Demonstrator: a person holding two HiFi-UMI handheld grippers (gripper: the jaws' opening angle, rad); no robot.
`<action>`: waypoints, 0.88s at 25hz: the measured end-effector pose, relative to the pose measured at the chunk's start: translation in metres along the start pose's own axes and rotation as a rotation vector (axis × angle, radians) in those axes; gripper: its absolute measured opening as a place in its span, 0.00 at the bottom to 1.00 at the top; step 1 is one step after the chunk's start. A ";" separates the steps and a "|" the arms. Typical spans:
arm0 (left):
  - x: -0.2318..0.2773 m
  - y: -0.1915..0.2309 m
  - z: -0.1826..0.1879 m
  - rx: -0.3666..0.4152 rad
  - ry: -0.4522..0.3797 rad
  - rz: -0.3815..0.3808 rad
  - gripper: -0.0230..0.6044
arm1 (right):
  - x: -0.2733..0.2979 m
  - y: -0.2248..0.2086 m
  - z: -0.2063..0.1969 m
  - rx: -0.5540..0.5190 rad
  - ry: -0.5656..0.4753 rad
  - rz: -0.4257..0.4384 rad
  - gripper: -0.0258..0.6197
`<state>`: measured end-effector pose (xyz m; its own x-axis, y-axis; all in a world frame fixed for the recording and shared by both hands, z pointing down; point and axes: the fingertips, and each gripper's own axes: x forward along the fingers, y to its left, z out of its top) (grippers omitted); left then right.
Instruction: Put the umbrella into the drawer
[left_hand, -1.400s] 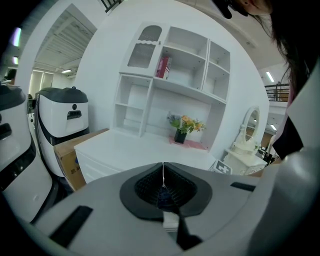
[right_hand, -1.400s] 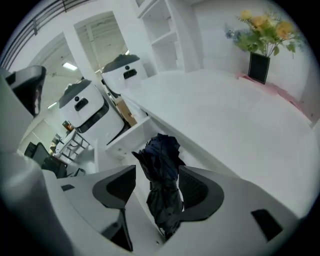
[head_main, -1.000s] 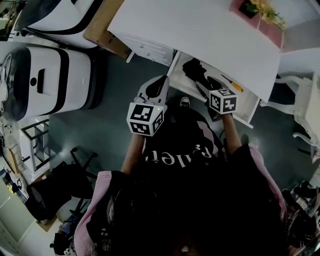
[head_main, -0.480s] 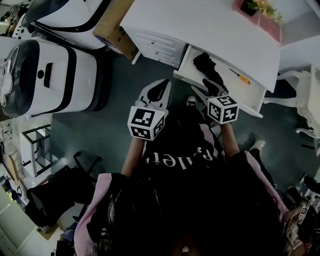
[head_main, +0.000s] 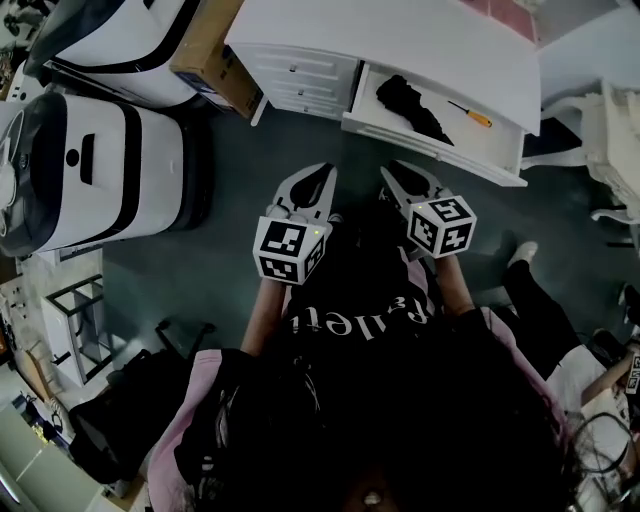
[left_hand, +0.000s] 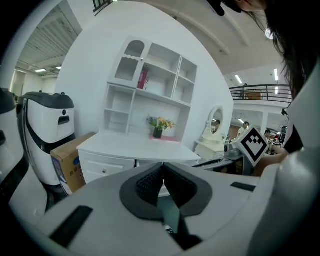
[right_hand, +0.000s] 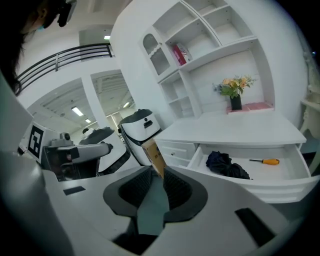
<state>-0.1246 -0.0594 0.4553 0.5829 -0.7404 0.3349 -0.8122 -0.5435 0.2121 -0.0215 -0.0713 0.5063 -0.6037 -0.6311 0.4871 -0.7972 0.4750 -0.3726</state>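
Note:
The black folded umbrella (head_main: 410, 103) lies in the open white drawer (head_main: 430, 150) of the desk, beside an orange-handled screwdriver (head_main: 468, 115). The right gripper view shows the umbrella (right_hand: 227, 165) in the drawer (right_hand: 250, 186) too. Both grippers hang over the dark floor in front of the desk, well short of the drawer. My left gripper (head_main: 322, 170) is shut with nothing in it, its pads meeting (left_hand: 163, 165). On my right gripper (head_main: 398, 168) the jaws are closing; a narrow gap (right_hand: 159, 172) remains with nothing between them.
The white desk (head_main: 400, 40) has closed drawers left of the open one. A cardboard box (head_main: 215, 60) and white machines (head_main: 90, 160) stand at the left. A white chair (head_main: 610, 120) and another person's leg (head_main: 535, 300) are at the right.
Both grippers have drawn back from the drawer toward me, and the right one's jaws have narrowed. The umbrella stays in the drawer.

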 end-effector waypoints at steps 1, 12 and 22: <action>-0.001 -0.005 -0.001 0.001 -0.001 -0.011 0.06 | -0.006 0.002 -0.003 0.002 -0.001 -0.006 0.20; -0.001 -0.064 0.000 0.028 -0.036 -0.066 0.06 | -0.059 0.001 -0.023 0.006 -0.013 -0.041 0.18; -0.013 -0.145 -0.017 0.009 -0.041 -0.035 0.06 | -0.136 -0.006 -0.056 -0.039 0.004 0.004 0.16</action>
<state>-0.0146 0.0362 0.4356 0.6118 -0.7362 0.2893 -0.7910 -0.5729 0.2147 0.0650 0.0459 0.4865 -0.6065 -0.6267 0.4893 -0.7945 0.5008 -0.3434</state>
